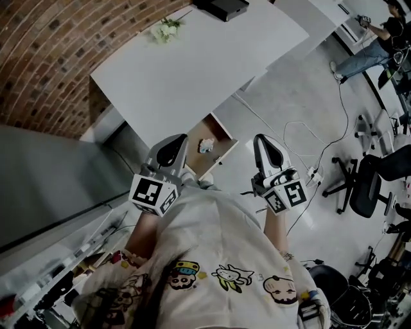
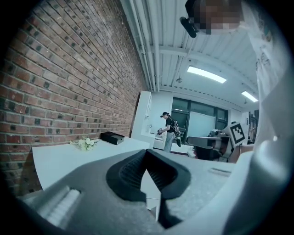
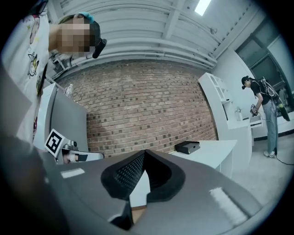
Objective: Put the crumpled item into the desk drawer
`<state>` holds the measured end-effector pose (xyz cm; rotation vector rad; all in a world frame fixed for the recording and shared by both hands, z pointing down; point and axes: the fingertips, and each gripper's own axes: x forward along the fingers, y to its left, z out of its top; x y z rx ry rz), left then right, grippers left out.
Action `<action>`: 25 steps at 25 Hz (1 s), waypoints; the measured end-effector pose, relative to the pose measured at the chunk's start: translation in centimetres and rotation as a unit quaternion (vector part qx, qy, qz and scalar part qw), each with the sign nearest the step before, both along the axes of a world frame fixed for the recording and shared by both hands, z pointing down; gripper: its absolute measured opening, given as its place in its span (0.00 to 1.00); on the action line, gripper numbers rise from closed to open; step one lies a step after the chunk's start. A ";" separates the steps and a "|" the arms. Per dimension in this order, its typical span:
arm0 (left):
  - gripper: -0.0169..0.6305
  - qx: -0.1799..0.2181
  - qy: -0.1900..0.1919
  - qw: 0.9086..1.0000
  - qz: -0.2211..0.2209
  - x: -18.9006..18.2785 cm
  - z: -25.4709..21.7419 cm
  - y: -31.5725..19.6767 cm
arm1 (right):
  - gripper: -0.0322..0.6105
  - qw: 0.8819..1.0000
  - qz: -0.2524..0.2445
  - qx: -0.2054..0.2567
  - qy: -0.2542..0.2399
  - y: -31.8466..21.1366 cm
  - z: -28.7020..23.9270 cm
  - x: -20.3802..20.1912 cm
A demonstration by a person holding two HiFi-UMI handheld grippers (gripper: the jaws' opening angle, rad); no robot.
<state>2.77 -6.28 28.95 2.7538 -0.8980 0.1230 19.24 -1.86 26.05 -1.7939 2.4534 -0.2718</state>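
While the person held both grippers out in front of the white desk (image 1: pixel 192 64), the desk drawer (image 1: pixel 223 131) stood pulled open below the desk edge; the crumpled item (image 1: pixel 206 145) lay inside the drawer on its wooden bottom, touching neither gripper; in the head view the left gripper (image 1: pixel 168 153) sat just left of the drawer and the right gripper (image 1: pixel 268 154) just right of it, with the drawer between them; in the left gripper view the jaws were pressed together at the tips with nothing between them; in the right gripper view the jaws were likewise pressed together and empty; a small bunch of flowers (image 1: pixel 166 29) and a black box (image 1: pixel 221 8) rested on the far part of the desktop, well apart from the drawer; a brick wall (image 1: pixel 58 58) ran along the desk's left side; a black office chair (image 1: pixel 366 183) stood on the floor to the right; another person (image 1: pixel 372 42) stood far off at the upper right.
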 end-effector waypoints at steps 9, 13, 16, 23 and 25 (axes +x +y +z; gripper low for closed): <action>0.03 -0.001 -0.015 1.000 0.004 0.2 0.7 0.9 | 0.06 1.000 -0.006 -0.015 0.010 1.0 0.9 -0.2; 0.03 -0.001 -0.018 1.000 0.000 0.0 0.9 1.1 | 0.06 1.000 -0.006 -0.017 0.013 1.4 1.1 -0.2; 0.02 0.000 -0.018 1.000 -0.006 -0.1 0.8 1.1 | 0.06 1.000 -0.007 -0.020 0.014 1.5 1.3 -0.3; 0.02 0.001 -0.020 1.000 -0.019 -0.3 0.8 0.9 | 0.06 0.999 -0.020 -0.023 0.018 1.2 1.6 -0.8; 0.02 -0.001 -0.020 1.000 -0.021 -0.4 0.9 0.9 | 0.06 0.999 -0.023 -0.024 0.019 1.1 1.6 -0.9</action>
